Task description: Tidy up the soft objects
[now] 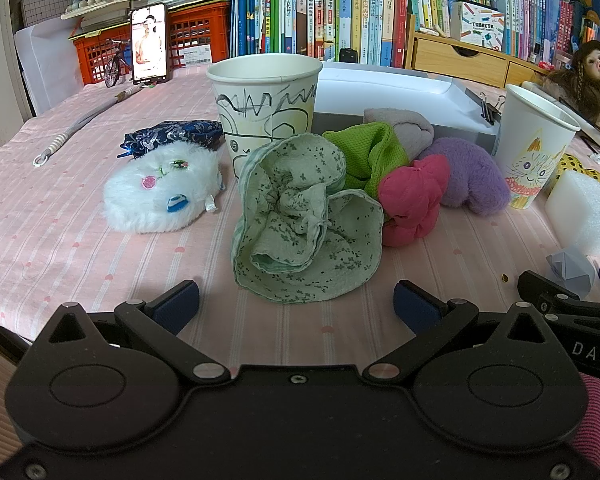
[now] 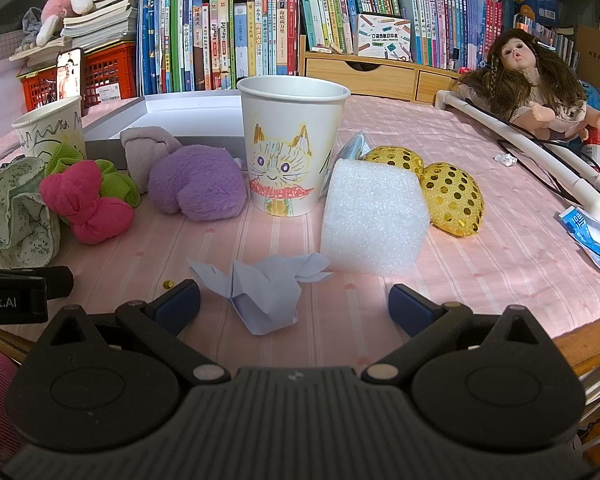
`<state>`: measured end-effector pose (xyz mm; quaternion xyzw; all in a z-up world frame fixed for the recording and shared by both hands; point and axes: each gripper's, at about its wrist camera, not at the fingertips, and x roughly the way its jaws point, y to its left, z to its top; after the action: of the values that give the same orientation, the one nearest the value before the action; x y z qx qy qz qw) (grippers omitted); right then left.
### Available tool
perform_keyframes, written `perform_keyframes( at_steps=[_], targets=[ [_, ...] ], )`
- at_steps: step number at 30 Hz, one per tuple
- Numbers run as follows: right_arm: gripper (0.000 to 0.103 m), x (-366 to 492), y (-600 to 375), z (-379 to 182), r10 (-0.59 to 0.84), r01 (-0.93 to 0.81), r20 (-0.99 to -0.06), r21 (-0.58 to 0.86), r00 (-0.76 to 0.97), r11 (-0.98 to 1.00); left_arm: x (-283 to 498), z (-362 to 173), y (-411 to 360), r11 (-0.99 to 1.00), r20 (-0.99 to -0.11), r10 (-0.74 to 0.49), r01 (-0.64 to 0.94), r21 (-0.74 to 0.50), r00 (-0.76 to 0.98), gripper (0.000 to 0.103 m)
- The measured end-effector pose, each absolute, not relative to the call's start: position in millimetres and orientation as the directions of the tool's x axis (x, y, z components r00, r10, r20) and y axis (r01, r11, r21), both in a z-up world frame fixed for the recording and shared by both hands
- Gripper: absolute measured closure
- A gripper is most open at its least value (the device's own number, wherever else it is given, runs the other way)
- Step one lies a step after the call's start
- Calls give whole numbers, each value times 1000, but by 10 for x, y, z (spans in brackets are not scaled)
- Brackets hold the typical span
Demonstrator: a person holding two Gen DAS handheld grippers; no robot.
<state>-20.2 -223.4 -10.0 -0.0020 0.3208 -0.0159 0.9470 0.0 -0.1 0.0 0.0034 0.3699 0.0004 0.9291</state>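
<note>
**Both grippers wide and empty in front of the soft things**

Your left gripper (image 1: pixel 296 304) hangs low over the pink striped desk (image 1: pixel 80 240) with its fingers (image 1: pixel 178 305) spread wide and nothing between them. Just beyond them lies the crumpled green cloth (image 1: pixel 306 222), the nearest soft thing. To its left sits the white fluffy toy (image 1: pixel 160 194), with a dark blue pouch (image 1: pixel 174 136) touching its far side. Behind the green cloth stands a scribbled paper cup (image 1: pixel 264 108). To the right of the cloth, packed close together, are a lime green cloth (image 1: pixel 366 152), a pink bow (image 1: pixel 414 198), a purple plush (image 1: pixel 472 178) and a grey cloth (image 1: pixel 406 128); the grey one leans against a white tray (image 1: pixel 400 88).

Your right gripper (image 2: pixel 294 306) is also low over the desk, fingers (image 2: pixel 414 308) wide apart and holding nothing. A folded piece of pale blue paper (image 2: pixel 260 284) lies just ahead of them, nearer the left finger. Past it stands the white foam block (image 2: pixel 374 216), and touching the block's far right side are two gold sequin hearts (image 2: pixel 454 200). The cat cup (image 2: pixel 290 148) stands just left of the block, with the purple plush beside it. A doll (image 2: pixel 528 84) lies far right.
</note>
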Motion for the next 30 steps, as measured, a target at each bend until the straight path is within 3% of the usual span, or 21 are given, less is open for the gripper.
perform_keyframes(
  at_steps=[21, 30],
  targets=[
    [0, -269, -2247, -111, -4, 5, -578, 1, 816, 1000, -83, -24, 93, 1000, -638, -20, 29, 3, 770, 0],
    [6, -325, -2291, -55, 74, -50, -521, 59, 850, 997, -167, 141, 104, 999, -543, 6, 22, 45, 840, 11]
  ],
)
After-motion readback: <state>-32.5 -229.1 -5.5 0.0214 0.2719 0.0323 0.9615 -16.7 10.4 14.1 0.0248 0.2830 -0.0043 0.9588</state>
